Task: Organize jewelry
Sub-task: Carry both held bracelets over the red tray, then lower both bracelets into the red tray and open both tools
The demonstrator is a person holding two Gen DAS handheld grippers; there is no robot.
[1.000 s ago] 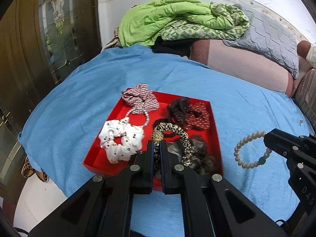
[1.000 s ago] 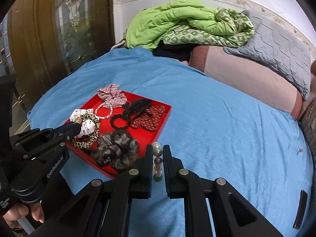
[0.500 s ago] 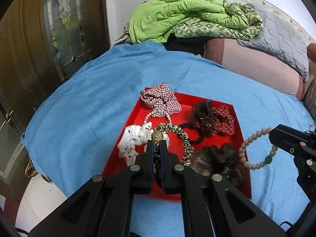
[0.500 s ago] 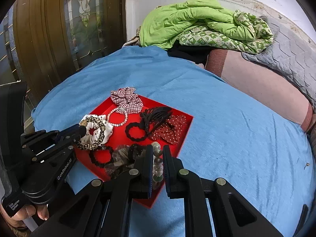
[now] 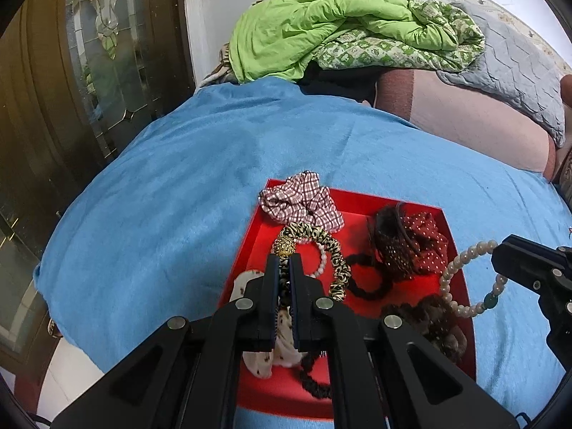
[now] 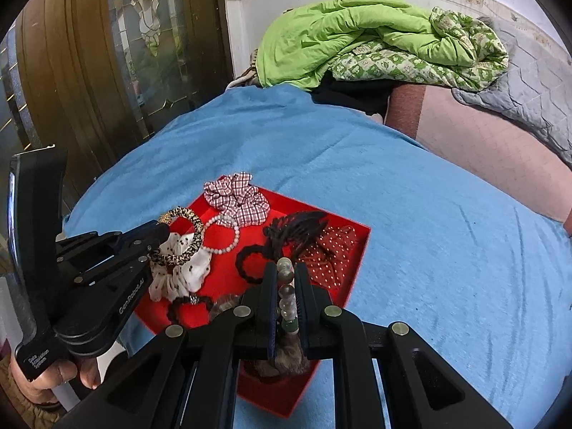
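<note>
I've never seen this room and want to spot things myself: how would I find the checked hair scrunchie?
Start at the blue blanket covering the bed, then find the red tray lying on it. The checked scrunchie sits at the tray's far corner, nearest the green quilt. It alone has a red-and-white plaid pattern; its neighbours are spotted, leopard-print or beaded.

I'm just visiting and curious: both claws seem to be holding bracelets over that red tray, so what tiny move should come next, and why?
Probably lower the right gripper a little and open it. It is shut on the pearl bracelet, which already hangs above the red tray, near the brown furry scrunchie.
</note>
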